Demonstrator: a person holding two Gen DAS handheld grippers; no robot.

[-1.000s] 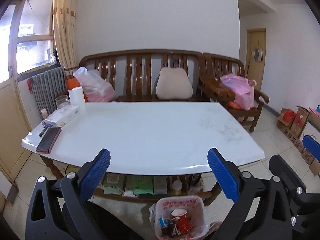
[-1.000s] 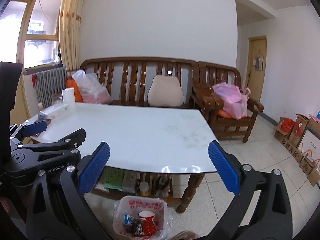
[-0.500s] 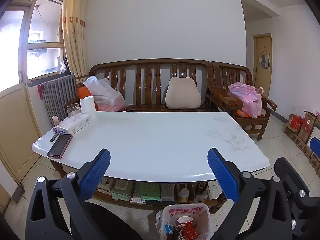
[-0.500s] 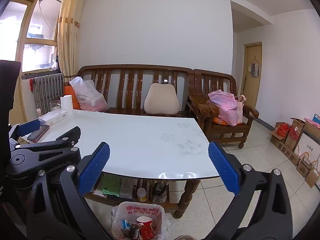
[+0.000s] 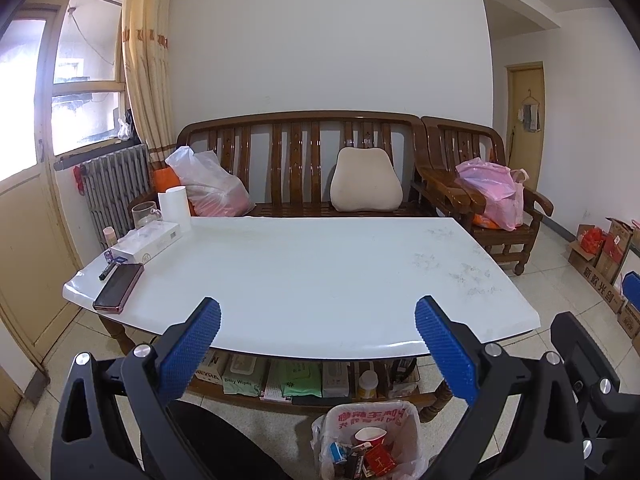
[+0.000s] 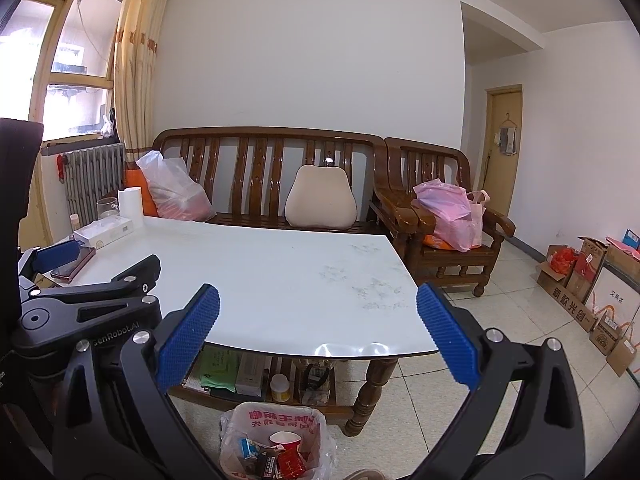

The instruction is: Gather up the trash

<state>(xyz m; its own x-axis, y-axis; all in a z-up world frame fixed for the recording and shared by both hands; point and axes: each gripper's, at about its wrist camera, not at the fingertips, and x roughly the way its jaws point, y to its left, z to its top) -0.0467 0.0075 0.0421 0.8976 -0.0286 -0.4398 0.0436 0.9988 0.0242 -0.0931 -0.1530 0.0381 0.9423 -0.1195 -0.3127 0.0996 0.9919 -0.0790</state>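
A trash bin lined with a white plastic bag [image 5: 370, 420] stands on the floor in front of the table; it also shows in the right wrist view [image 6: 276, 420]. It holds a red paper cup [image 5: 370, 436] and several wrappers and small cartons. My left gripper [image 5: 318, 344] is open and empty, held high above the bin, facing the white table [image 5: 304, 272]. My right gripper [image 6: 318, 340] is open and empty beside it, also above the bin. The left gripper's body shows at the left of the right wrist view [image 6: 92, 292].
On the table's left end lie a phone [image 5: 119, 288], a pen, a white box [image 5: 146, 242], a glass and a paper roll [image 5: 175, 208]. A wooden bench [image 5: 300, 160] and armchair with bags stand behind. Cardboard boxes [image 6: 588, 280] line the right wall. Packets fill the shelf under the table.
Both grippers have risen and pulled back from the table, so the table and bin sit lower and farther in view. Both stay open and empty.
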